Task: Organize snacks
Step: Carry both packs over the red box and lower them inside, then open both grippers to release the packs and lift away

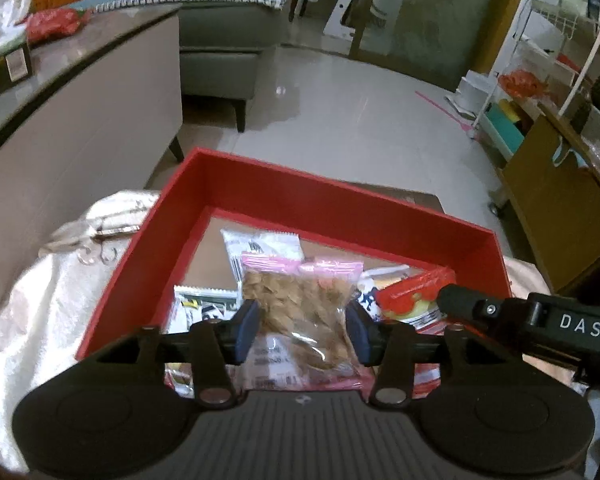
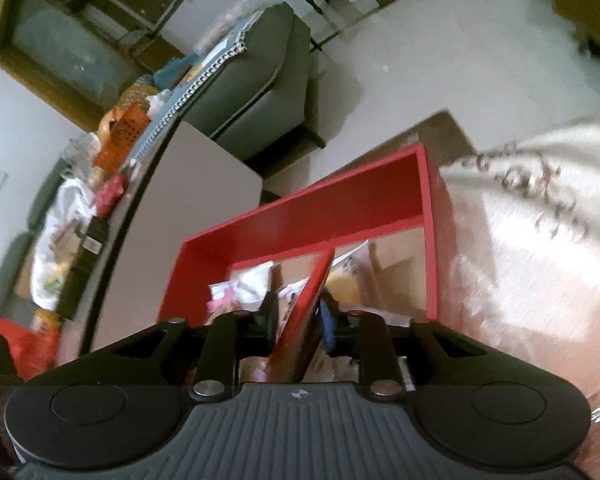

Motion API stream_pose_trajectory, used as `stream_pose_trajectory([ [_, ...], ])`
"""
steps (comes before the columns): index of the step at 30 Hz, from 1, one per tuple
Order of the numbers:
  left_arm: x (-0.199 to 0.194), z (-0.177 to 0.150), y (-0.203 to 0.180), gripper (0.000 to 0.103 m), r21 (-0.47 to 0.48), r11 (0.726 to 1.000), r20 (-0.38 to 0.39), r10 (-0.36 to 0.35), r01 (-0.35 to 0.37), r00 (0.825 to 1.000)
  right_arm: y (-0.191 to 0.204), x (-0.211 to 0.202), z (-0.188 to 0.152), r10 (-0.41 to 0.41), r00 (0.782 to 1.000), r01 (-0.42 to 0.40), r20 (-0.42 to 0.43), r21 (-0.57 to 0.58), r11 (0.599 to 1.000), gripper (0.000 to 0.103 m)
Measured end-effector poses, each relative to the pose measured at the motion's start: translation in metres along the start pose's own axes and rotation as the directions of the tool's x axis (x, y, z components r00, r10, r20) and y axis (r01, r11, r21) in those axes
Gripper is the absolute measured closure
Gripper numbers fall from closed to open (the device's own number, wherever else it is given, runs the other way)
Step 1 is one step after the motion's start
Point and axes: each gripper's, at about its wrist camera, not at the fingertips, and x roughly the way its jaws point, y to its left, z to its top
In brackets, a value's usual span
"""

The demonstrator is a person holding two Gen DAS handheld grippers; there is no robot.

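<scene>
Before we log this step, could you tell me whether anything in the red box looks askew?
Yes: a flat red packet stands on edge, tilted, between the right gripper's jaws, while the other packets in the red cardboard box lie flat, heaped at its near end.

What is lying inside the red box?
Inside the red box: a pink-topped bag of brown snacks over white packets and a red packet. The bottom beneath them is covered.

Matt red card box (image 1: 260, 184), glossy clear plastic snack bag (image 1: 300, 300), shiny satin cloth (image 1: 40, 312), polished tile floor (image 1: 340, 112)
</scene>
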Motion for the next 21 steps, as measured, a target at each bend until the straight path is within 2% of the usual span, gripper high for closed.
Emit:
stream_pose_trajectory([
  [2,-0.004,0.001,-0.001,0.058,0.007,1.0,0.018,0.007,-0.007,1.0,0.005,-0.004,0.001,-0.039,0.999,0.04,0.017,-0.038,0.998,0.042],
  [3,-0.005,0.002,-0.001,0.056,0.008,1.0,0.021,0.005,-0.005,1.0,0.008,-0.004,0.002,-0.056,0.998,0.057,0.02,-0.058,0.997,0.039],
  [10,-0.007,0.001,0.0,0.056,0.021,1.0,0.018,0.008,-0.009,1.0,0.017,-0.005,0.0,-0.137,0.99,0.14,0.032,-0.126,0.982,0.034],
  [12,-0.007,0.001,0.0,0.056,0.018,1.0,0.02,0.007,-0.007,1.0,0.02,-0.007,-0.001,-0.146,0.989,0.15,0.039,-0.139,0.979,0.029],
  [19,-0.013,-0.001,-0.005,0.055,0.031,0.999,0.027,0.009,-0.01,1.0,0.031,-0.013,0.001,-0.167,0.984,0.175,0.064,-0.161,0.971,0.026],
  [21,-0.016,-0.002,-0.006,0.055,0.035,0.999,0.03,0.004,-0.005,1.0,0.033,-0.016,0.001,-0.173,0.982,0.183,0.075,-0.161,0.97,0.02],
])
